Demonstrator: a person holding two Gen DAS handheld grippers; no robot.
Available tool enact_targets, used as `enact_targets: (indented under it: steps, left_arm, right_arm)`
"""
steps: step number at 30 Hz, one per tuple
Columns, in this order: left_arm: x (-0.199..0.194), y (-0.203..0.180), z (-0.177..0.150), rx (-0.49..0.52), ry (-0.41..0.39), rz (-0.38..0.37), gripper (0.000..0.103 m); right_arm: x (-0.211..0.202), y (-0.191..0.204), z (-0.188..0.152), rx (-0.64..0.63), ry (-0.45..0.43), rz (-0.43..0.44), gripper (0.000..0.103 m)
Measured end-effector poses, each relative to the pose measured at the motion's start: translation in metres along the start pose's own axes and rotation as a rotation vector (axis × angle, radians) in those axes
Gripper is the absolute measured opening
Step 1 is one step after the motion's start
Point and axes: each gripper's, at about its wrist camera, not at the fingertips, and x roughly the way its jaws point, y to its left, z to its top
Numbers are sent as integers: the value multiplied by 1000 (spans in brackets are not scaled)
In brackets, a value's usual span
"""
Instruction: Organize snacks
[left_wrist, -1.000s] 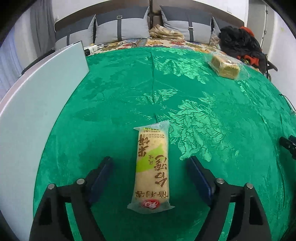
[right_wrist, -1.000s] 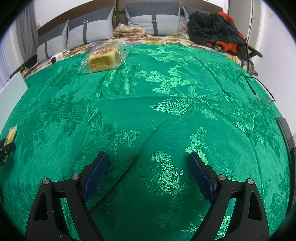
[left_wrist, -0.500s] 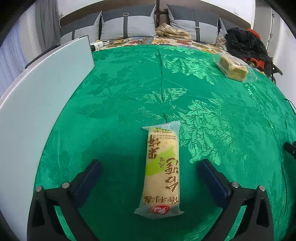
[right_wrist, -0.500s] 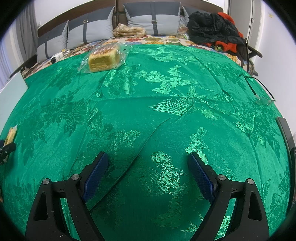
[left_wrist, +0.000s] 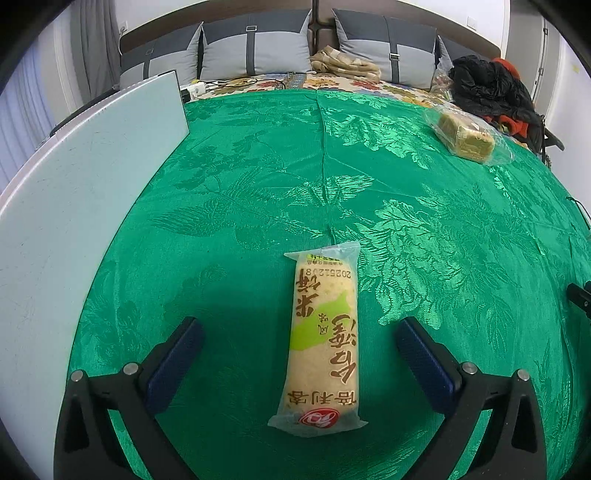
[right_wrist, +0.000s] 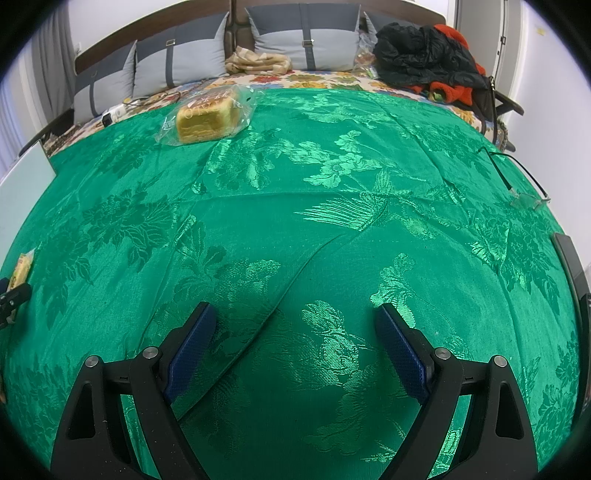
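A long rice-cracker packet (left_wrist: 323, 343), clear wrap with a green patch and brown characters, lies flat on the green patterned cloth (left_wrist: 258, 184). My left gripper (left_wrist: 297, 326) stands wide open around it, with clear gaps between the packet and both blue pads. A bagged loaf of bread (left_wrist: 466, 136) rests at the cloth's far right; the right wrist view shows the same bread (right_wrist: 208, 118) at the far left. My right gripper (right_wrist: 295, 314) hangs open over bare cloth with nothing between its fingers. The packet (right_wrist: 20, 271) shows at that view's left edge.
A pale board (left_wrist: 74, 206) stands along the cloth's left side. Grey pillows (left_wrist: 255, 48), a folded blanket (left_wrist: 345, 64) and a black and red heap of clothes (left_wrist: 487, 86) lie at the back. A thin cable (right_wrist: 517, 177) and a dark device (right_wrist: 570, 266) sit at the right.
My left gripper's jaws have spread wider apart around the rice-cracker packet, which stays flat on the cloth. The right gripper has not moved.
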Motion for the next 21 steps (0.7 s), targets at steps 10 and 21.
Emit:
enact_targets:
  steps: [10,21]
  left_arm:
    - [0,0,0,0,0,0,103]
    - [0,0,0,0,0,0,103]
  right_arm:
    - [0,0,0,0,0,0,91]
    - [0,-2,0,8,0,-9,91]
